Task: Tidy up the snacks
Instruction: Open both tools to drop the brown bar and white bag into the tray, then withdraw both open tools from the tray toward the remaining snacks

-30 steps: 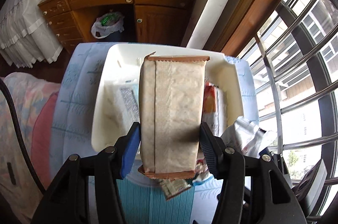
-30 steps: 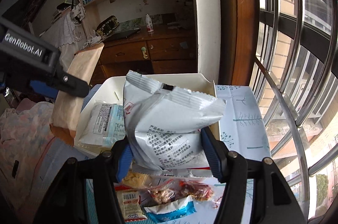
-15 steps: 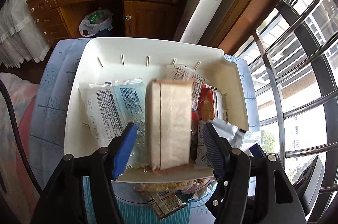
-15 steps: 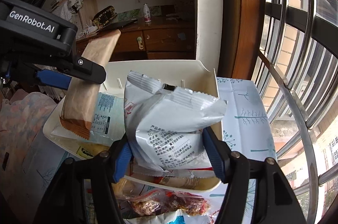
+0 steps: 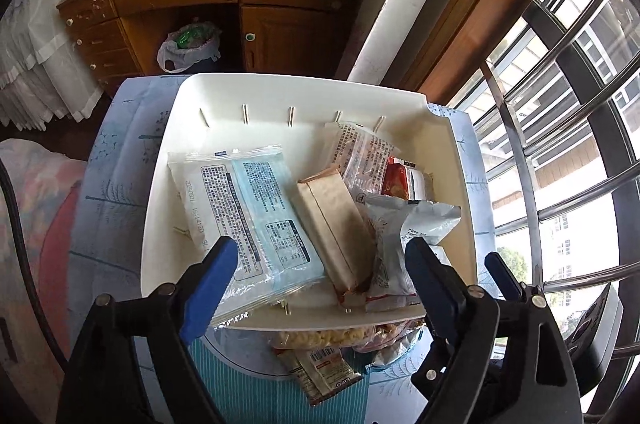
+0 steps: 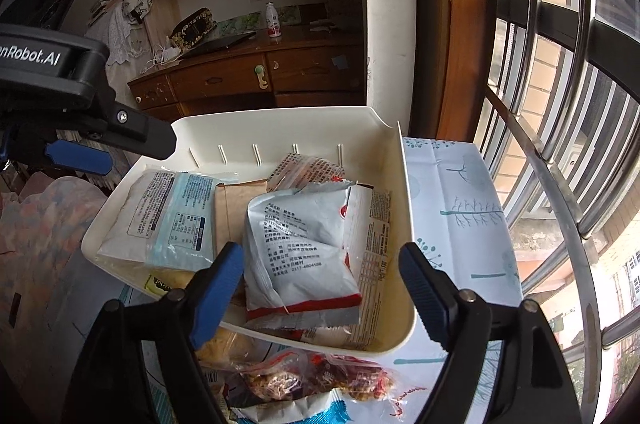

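A white bin (image 5: 304,91) (image 6: 406,183) sits on the blue-patterned tablecloth and holds several snack packets. A brown paper packet (image 5: 334,228) (image 6: 230,207) lies in its middle. A silver packet with a red edge (image 6: 300,248) (image 5: 404,236) lies to its right. A pale blue packet (image 5: 248,212) (image 6: 168,220) lies at the left. My left gripper (image 5: 316,288) is open and empty above the bin's near edge. My right gripper (image 6: 320,284) is open and empty over the silver packet.
More loose snacks lie on the cloth in front of the bin: a clear bag of reddish snacks (image 6: 316,376), a yellow bag (image 5: 328,338) and a small brown sachet (image 5: 324,372). A wooden desk (image 5: 240,3) stands behind. Window bars (image 6: 560,163) run along the right.
Both grippers have opened. The brown packet dropped from the left gripper into the bin, and the silver packet dropped from the right gripper into the bin beside it.
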`<action>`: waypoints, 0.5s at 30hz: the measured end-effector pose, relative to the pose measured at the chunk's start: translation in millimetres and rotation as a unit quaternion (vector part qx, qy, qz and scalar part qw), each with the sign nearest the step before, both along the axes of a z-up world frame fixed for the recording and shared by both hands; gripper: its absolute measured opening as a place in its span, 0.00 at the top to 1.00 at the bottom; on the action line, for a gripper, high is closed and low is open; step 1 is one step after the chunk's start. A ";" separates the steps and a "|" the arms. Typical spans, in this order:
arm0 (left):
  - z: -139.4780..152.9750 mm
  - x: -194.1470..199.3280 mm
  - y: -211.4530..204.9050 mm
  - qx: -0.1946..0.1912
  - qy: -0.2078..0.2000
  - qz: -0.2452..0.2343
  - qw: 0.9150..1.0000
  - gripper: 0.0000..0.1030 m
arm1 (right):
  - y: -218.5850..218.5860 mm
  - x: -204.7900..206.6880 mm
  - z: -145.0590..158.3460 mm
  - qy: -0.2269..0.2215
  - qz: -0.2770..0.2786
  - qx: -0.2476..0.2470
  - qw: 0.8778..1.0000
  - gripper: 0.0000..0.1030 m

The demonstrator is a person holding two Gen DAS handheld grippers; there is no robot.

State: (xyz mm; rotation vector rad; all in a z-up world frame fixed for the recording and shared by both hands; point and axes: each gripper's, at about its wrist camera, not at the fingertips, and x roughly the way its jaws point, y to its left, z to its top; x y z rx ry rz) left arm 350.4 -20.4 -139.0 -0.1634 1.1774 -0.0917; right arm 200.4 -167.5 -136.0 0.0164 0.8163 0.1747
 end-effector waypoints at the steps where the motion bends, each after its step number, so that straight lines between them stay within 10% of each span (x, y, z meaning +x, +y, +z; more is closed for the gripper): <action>1: 1.4 -2.4 0.4 0.000 -0.001 0.001 1.000 0.18 | -1.0 -1.8 2.1 -0.003 -0.001 0.000 1.000 0.22; 15: 37.6 -66.4 20.6 -0.001 -0.018 0.000 1.000 0.16 | -14.4 -34.7 33.5 -0.020 -0.026 0.004 0.999 0.22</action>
